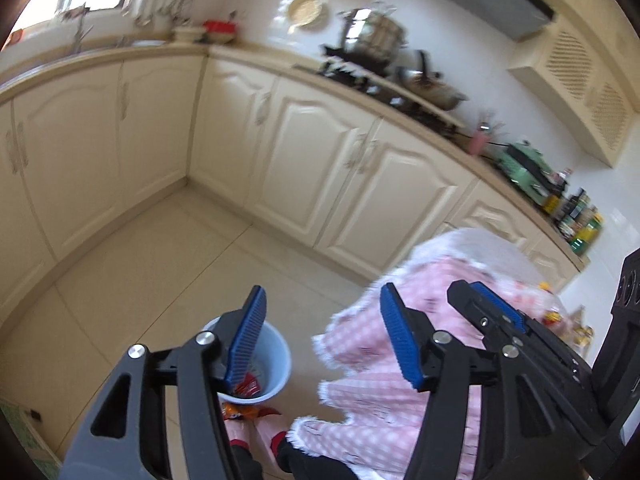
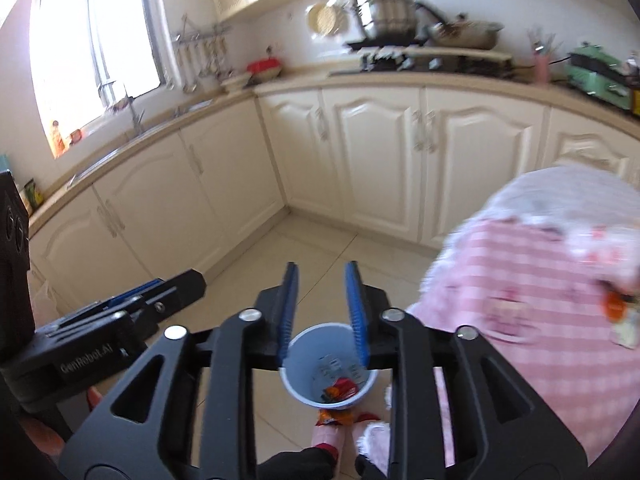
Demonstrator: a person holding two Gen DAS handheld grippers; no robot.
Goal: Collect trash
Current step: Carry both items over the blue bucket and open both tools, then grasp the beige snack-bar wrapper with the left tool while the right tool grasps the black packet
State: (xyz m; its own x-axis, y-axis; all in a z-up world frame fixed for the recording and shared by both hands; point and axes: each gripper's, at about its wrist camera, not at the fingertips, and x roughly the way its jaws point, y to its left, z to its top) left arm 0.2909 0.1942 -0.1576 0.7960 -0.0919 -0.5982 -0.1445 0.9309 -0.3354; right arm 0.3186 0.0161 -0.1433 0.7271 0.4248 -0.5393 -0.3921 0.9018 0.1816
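**Both jaws empty over the bin; one wrapper lies outside it**

Left gripper (image 1: 320, 344): jaws wide apart, nothing btwn them. Right gripper (image 2: 322, 312): jaws a narrow gap apart, also empty. No earlier view, so no word on how they got there.

Task's things: the blue bin (image 2: 298, 376) sits on the floor (image 2: 312, 248) right below the right jaws, w/ red-orange wrappers (image 2: 340, 390) at its bottom. An orange wrapper (image 2: 332, 416) lies on the floor just nearer than the bin's rim, by the person's slippers (image 2: 326, 438).

Risks, as I judge them:
- Stray wrapper is tight against the bin. Reaching for it could knock the bin over and spill it.
- Slippers are close; a foot could kick either.
- The pink checked tablecloth (image 2: 532, 292) hangs just right of the right jaws; its frilly edge may snag a finger.
- More trash (image 2: 616, 308) looks to sit on that cloth; view is blurred, can't tell exactly.

Room: open floor beyond the jaws to the cabinets (image 2: 376, 152); worktop (image 2: 400, 76) is far off.
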